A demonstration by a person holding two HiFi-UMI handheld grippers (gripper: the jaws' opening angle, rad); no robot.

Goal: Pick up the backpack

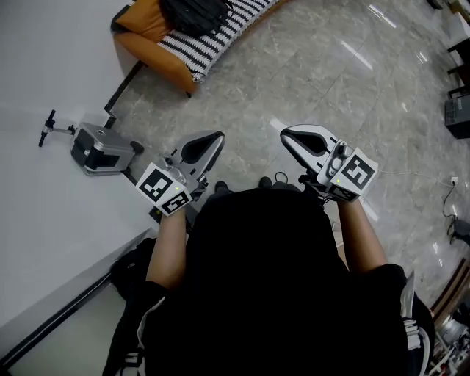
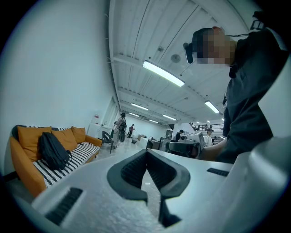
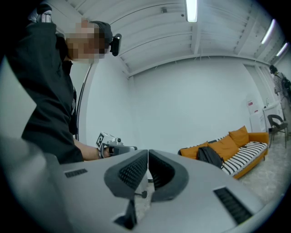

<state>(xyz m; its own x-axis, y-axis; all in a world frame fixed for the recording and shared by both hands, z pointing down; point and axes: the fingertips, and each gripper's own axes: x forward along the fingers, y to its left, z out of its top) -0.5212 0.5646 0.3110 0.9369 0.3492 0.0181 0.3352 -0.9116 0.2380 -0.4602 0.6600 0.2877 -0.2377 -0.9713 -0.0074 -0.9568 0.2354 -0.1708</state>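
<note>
A black backpack point(image 1: 197, 15) leans on an orange sofa point(image 1: 150, 33) with a striped seat, far ahead at the top of the head view. It also shows at the left in the left gripper view as the backpack point(image 2: 53, 150), and at the right in the right gripper view as the backpack point(image 3: 210, 156). My left gripper point(image 1: 217, 136) is held level in front of my body, shut and empty. My right gripper point(image 1: 288, 135) is beside it, also shut with nothing between its jaws. Both are far from the backpack.
A grey machine point(image 1: 103, 149) with a handle stands on the floor by the white wall at the left. Grey marble floor lies between me and the sofa. A black box point(image 1: 457, 116) sits at the right edge. Several people stand far off point(image 2: 120, 127) in the hall.
</note>
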